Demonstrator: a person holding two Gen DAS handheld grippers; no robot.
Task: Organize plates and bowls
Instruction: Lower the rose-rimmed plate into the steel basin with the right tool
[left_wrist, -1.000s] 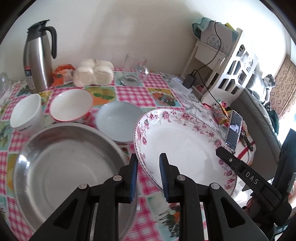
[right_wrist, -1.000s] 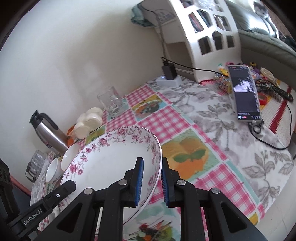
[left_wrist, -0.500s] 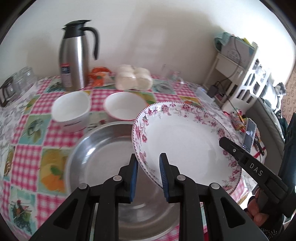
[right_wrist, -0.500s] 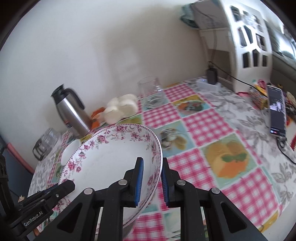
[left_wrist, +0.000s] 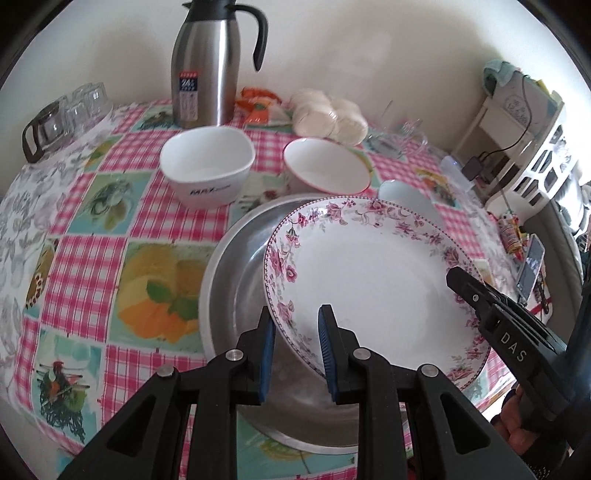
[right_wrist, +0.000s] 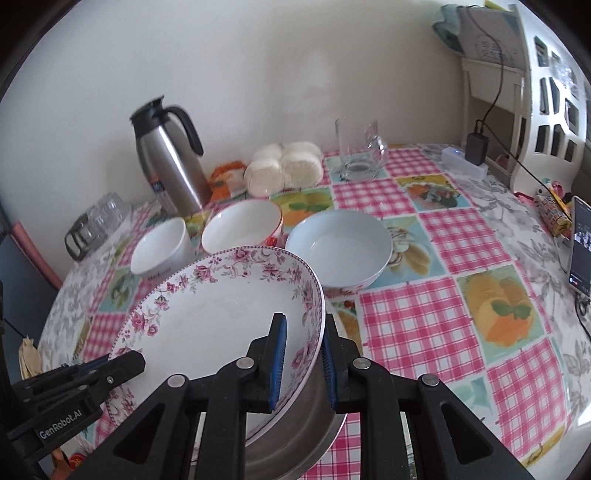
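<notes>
A floral-rimmed white plate (left_wrist: 373, 273) (right_wrist: 221, 314) hangs tilted over a large steel pan (left_wrist: 236, 273) (right_wrist: 314, 424). My left gripper (left_wrist: 295, 350) is shut on its near-left rim, and my right gripper (right_wrist: 301, 363) is shut on its right rim. Each gripper shows in the other's view at the plate's far edge. Behind the pan sit a square white bowl (left_wrist: 207, 166) (right_wrist: 160, 245), a red-rimmed white bowl (left_wrist: 327, 168) (right_wrist: 242, 227) and a pale blue bowl (right_wrist: 340, 247), mostly hidden by the plate in the left wrist view.
A steel thermos jug (left_wrist: 207, 66), wrapped buns (left_wrist: 328, 114), a glass pitcher (right_wrist: 360, 155) and upturned glasses (left_wrist: 66, 114) line the back of the checked tablecloth (right_wrist: 443, 314). A phone (right_wrist: 581, 247) and a white shelf (left_wrist: 535, 147) stand at the right.
Both grippers have carried the plate leftward across the table, from beside the steel pan to over it. The pale blue bowl now stands uncovered in the right wrist view.
</notes>
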